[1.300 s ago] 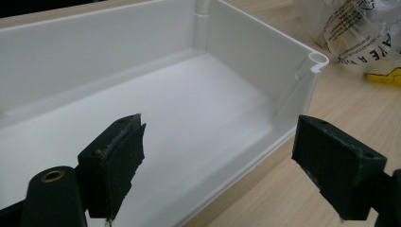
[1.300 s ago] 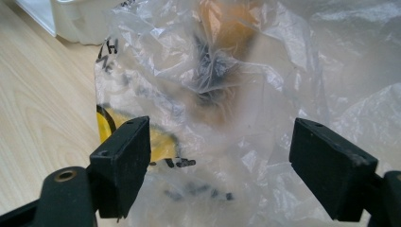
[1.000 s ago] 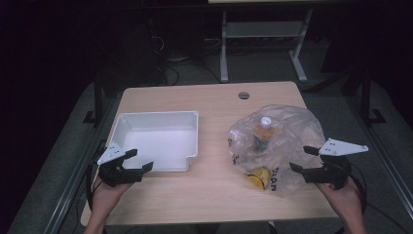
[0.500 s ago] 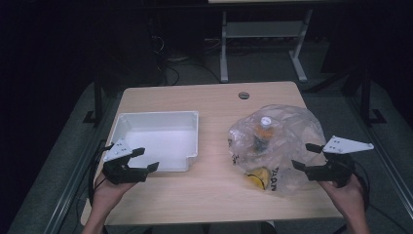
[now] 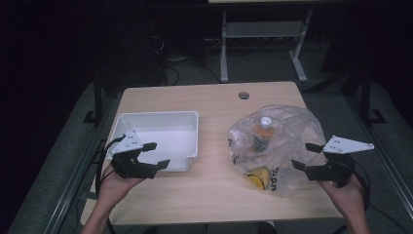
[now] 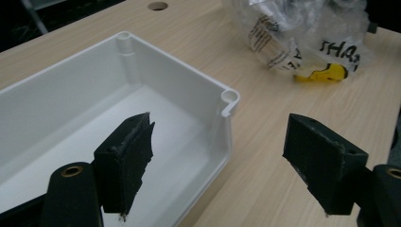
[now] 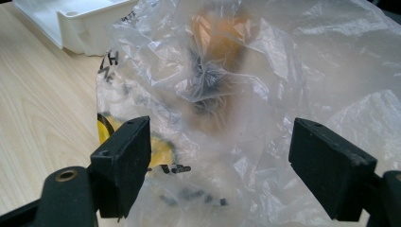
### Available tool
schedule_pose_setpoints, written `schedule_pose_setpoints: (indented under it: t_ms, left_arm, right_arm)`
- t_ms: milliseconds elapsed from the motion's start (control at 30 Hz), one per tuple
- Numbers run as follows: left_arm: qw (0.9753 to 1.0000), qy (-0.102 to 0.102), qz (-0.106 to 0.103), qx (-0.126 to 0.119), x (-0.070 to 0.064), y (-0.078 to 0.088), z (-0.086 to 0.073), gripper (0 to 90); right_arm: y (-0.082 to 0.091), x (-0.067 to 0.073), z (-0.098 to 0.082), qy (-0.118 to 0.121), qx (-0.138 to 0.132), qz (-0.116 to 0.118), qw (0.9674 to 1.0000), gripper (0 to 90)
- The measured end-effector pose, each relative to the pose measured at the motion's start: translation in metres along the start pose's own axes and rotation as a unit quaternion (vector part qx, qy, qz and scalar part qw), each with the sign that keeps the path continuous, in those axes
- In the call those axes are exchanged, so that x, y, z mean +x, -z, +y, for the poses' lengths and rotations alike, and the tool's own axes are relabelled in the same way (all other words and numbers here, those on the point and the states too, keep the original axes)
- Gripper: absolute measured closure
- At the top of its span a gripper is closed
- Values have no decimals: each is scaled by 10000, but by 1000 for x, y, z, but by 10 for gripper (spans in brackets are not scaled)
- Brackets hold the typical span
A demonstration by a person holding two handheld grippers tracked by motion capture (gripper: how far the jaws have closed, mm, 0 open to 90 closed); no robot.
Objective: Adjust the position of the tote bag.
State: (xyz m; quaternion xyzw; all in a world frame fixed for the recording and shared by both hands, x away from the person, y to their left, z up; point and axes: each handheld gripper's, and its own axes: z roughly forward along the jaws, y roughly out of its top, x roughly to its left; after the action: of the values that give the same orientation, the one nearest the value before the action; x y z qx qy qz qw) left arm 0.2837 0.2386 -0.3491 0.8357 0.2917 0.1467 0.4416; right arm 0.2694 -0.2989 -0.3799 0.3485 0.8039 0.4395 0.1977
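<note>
A crumpled clear plastic bag [image 5: 280, 141] with black print lies on the right half of the wooden table [image 5: 214, 195]. Inside it stand a bottle [image 5: 264, 130] with a white cap and orange contents, plus something yellow [image 5: 256, 178] at its near edge. My right gripper [image 5: 306, 156] is open at the bag's right side; in the right gripper view the bag [image 7: 246, 94] lies between its jaws. An empty white bin [image 5: 158, 139] sits on the left. My left gripper [image 5: 155, 155] hovers open over the bin's near right corner [image 6: 229, 100].
The table has a round cable hole [image 5: 244, 95] near its far edge. A metal desk frame [image 5: 263, 44] and cables lie on the dark floor beyond. Bare wood stretches between bin and bag and along the near edge.
My left gripper has moved right and slightly forward, over the bin's near edge. My right gripper has edged left toward the bag.
</note>
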Motion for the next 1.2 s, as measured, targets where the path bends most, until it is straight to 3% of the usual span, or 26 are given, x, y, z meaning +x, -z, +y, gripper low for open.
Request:
schedule_pose_setpoints:
  t_ms: [233,600,933,1200]
  left_arm:
    - [9996,-142,-229,86,-10,-11,18,239]
    - [9968,-373,-634,312,-26,-38,45,248]
    - [9947,-602,-693,472,-38,-67,67,251]
    - [9922,-679,-922,488,-44,-85,82,263]
  right_arm:
    - [1,1,1,41,-8,-6,10000,216]
    - [6,-3,-1,55,-47,-16,10000,230]
    - [9,-5,-2,55,-35,-29,10000,235]
    - [11,-6,-1,56,-79,-28,9999,236]
